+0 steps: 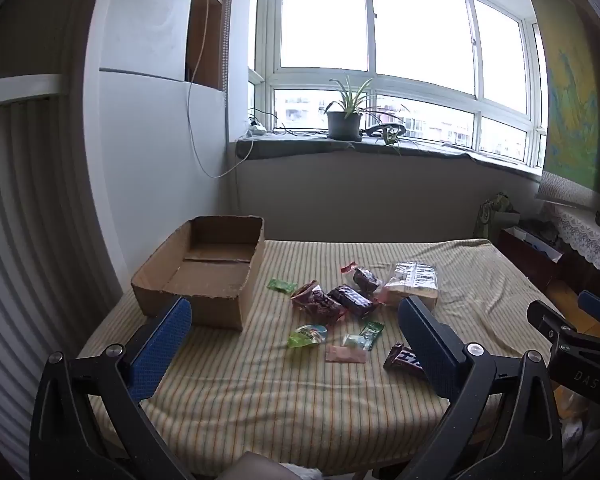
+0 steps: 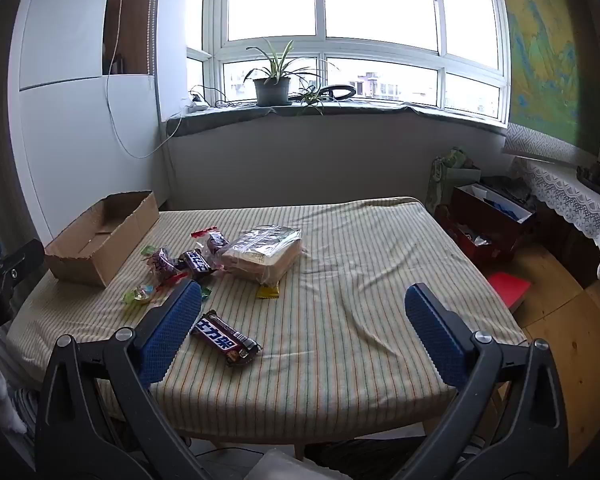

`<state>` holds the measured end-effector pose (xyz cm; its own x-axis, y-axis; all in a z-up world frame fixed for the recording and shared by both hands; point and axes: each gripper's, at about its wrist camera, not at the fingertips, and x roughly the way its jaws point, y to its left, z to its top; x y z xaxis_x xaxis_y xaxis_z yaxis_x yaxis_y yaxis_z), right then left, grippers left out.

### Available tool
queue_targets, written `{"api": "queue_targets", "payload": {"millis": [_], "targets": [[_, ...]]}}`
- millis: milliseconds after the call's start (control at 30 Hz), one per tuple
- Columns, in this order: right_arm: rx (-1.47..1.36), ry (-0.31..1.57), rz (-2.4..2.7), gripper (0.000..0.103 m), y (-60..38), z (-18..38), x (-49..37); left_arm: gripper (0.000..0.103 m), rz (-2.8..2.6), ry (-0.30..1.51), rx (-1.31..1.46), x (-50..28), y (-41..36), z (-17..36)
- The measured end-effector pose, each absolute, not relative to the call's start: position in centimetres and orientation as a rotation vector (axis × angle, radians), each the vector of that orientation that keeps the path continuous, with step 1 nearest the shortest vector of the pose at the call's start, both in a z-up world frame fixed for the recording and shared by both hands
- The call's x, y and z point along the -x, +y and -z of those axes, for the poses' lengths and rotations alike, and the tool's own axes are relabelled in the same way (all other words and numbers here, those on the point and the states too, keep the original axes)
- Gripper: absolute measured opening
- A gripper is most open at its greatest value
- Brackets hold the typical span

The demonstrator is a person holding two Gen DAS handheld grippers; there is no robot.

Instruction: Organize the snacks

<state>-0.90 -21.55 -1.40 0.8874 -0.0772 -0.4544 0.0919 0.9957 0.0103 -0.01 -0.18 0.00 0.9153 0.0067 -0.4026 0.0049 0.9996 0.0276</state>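
Note:
An empty cardboard box sits at the table's left side. Several snacks lie scattered beside it: a brown chocolate bar nearest the front, dark wrapped bars, a clear bag of biscuits, a green jelly cup, and small green candies. My left gripper stands open above the near edge, nothing between its fingers. My right gripper is open too, hovering over the front right, empty.
A striped yellow cloth covers the table. A white wall panel stands left of the box. Bags and a red box sit on the wooden floor to the right, with a lace-covered cabinet behind. A potted plant is on the windowsill.

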Motion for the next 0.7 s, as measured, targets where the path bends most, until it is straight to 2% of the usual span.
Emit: {"api": "queue_targets", "payload": {"millis": [700], "targets": [[-0.011, 0.495, 0.088, 0.103, -21.1, 2.2, 0.9, 0.102, 0.013, 0.417, 0.010, 0.1, -0.3, 0.3]]}}
